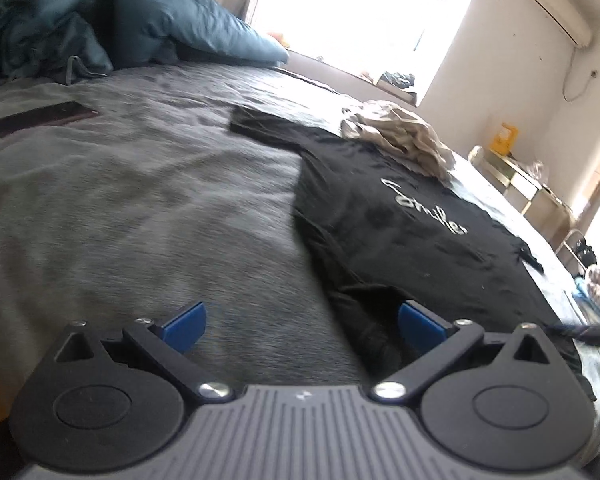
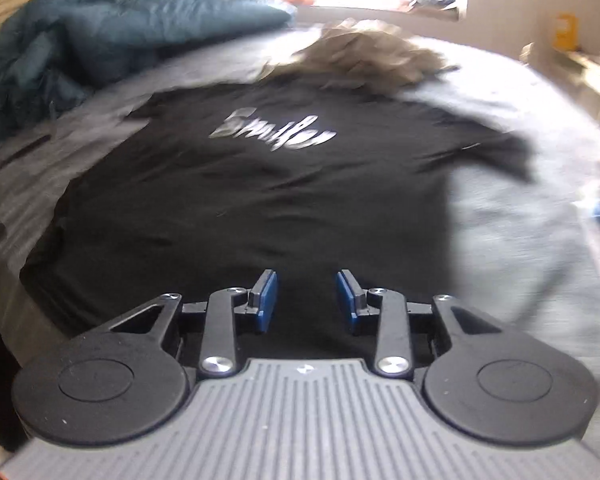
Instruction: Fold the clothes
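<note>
A black T-shirt (image 1: 412,236) with white lettering lies spread flat on the grey bed cover (image 1: 140,208). In the left wrist view my left gripper (image 1: 302,326) stands wide open over the bed at the shirt's near left edge, its right pad above a bunched fold of black cloth, nothing between the pads. In the right wrist view the same black T-shirt (image 2: 260,200) fills the middle. My right gripper (image 2: 306,300) hovers over its near hem with the jaws partly apart and nothing visibly pinched between the blue pads (image 2: 268,294). This view is motion-blurred.
A crumpled beige garment (image 1: 400,132) lies past the shirt's collar end, also beige garment (image 2: 360,54). A teal duvet (image 1: 100,16) is heaped at the headboard. A dark phone (image 1: 44,118) rests on the bed cover at left. Shelves and a wall stand to the right.
</note>
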{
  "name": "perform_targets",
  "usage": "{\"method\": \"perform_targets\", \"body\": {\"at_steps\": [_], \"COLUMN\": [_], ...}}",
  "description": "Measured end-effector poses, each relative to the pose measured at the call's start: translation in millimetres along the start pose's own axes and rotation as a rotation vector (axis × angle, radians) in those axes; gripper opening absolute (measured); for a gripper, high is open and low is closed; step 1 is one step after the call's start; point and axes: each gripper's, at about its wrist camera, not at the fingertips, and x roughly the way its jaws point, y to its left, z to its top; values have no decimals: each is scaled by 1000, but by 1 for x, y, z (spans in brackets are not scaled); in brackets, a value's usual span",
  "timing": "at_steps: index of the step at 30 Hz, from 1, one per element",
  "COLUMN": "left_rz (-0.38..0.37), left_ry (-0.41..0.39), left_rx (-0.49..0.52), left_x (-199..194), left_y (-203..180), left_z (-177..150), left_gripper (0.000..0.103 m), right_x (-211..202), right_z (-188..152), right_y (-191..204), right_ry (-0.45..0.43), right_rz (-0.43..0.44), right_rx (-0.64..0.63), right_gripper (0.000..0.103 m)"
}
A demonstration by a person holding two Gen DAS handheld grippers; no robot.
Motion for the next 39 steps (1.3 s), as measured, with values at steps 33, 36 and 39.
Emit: {"method": "perform_targets", "body": {"at_steps": [33,36,39], "left_rz": [64,6,-21], "left_ry": [-56,-28,-20], "left_rx": [-52,-55,-54], "left_x": [-37,-19,-8], "left_y": [116,104,95], "left_z": [73,66,59], "left_gripper": [103,103,102], "right_x": [44,47,73], "right_z": [21,43,56], "right_y": [268,226,211], "right_ry": [62,-12,-18], "right_rz": [677,526,319], "right_rx": [-47,51,48], "right_gripper": [40,40,35]}}
